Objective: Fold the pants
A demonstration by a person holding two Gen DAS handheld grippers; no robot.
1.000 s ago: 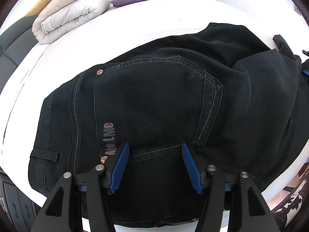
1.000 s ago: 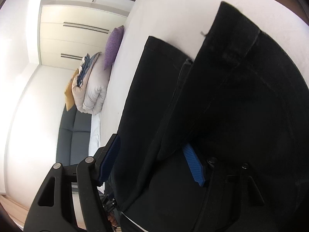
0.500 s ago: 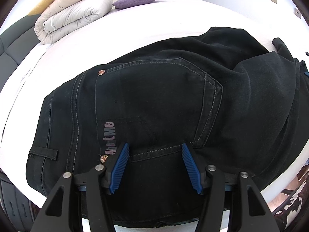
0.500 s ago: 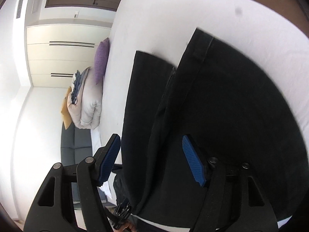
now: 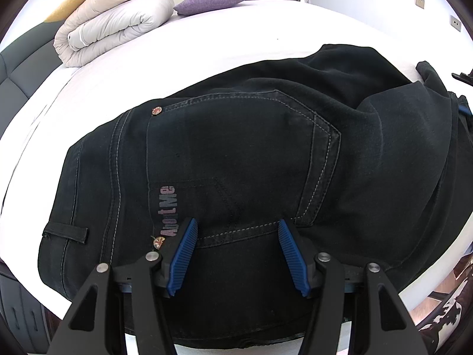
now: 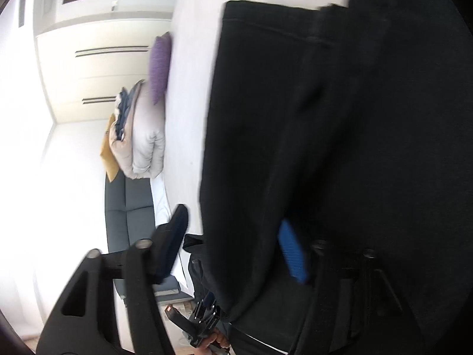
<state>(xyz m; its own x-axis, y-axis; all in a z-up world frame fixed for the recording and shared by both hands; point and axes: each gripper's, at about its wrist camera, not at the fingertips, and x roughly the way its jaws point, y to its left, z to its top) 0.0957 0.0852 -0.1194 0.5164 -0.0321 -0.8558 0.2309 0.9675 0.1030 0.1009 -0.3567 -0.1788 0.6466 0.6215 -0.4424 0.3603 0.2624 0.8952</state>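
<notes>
1. Right wrist view: smeared by motion throughout; you cannot read any stitching on the pants [image 6: 340, 148].
2. Right gripper [image 6: 233, 245]: dark cloth lies between the blue pads [image 6: 291, 251], but whether they press it cannot be told; the jaws have just been closing.
3. Left gripper [image 5: 235, 254]: the pants' lower edge is hidden behind its arms.
4. Pants, far right of that claw: cut off by the picture's edge.
5. White bed [image 5: 207, 47]: mostly covered beneath the cloth.
</notes>
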